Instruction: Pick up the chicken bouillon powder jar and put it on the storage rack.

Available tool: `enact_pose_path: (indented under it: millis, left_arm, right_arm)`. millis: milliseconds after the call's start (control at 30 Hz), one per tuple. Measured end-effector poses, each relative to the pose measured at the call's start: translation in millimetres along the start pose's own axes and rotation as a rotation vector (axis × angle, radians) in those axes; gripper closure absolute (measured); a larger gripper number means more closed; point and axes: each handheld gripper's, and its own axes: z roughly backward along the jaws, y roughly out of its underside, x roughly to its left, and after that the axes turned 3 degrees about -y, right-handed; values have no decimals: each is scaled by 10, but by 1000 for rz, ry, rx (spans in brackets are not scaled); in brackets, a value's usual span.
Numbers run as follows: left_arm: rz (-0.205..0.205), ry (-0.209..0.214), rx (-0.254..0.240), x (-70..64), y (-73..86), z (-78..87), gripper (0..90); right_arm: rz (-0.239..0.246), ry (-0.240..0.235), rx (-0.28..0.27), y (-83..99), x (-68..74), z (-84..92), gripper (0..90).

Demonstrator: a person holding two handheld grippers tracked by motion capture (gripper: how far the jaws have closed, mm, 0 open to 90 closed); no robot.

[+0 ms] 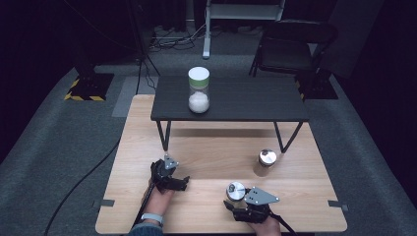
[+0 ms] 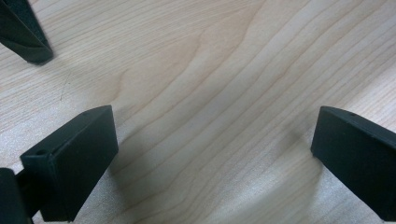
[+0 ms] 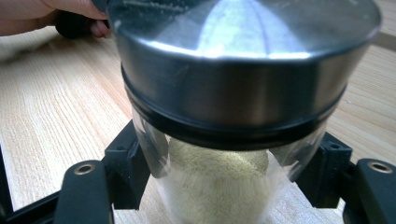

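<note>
High view. One light wooden table [image 1: 147, 142] carries one small black shelf [image 1: 246, 98] on thin legs at its 12 o'clock side. Three jars are counted. One tall jar [image 1: 198, 90] with a white lid and white contents stands on the shelf, towards 11 o'clock. One steel-lidded jar [image 1: 265, 162] stands on the table at about 3 o'clock. A second steel-lidded jar, the held jar [image 1: 235, 192], stands at about 5 o'clock, between the jaws of the right gripper [image 1: 236, 202]. The left gripper [image 1: 180, 183] rests at about 7 o'clock, well apart from all three jars. Two hands enter from 6 o'clock, one per gripper.

Left gripper view. The two black jaws of the left gripper [image 2: 212, 135] stand wide apart over bare wood with nothing between them. One black shelf leg [image 2: 25, 35] shows at 10 o'clock.

Right gripper view. The right gripper [image 3: 224, 186] is closed on the held jar [image 3: 219, 186]: one jaw presses each side of its clear wall, below the steel lid [image 3: 243, 60]. Pale yellow grains fill its lower part. The other hand [image 3: 42, 14] lies at 11 o'clock.
</note>
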Motion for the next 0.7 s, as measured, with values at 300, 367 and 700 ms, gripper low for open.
enact_pose_path:
  millis: [300, 367, 700]
  left_arm:
    - [-1, 1, 0, 2, -1, -1, 4]
    - [-1, 1, 0, 2, -1, -1, 4]
    - [3, -5, -1, 9, -15, -14, 5]
  right_arm:
    - [-36, 0, 30, -94, -62, 23, 303]
    - [-46, 2, 28, -113, -76, 41, 303]
    - [-30, 11, -12, -248, -111, 158, 303]
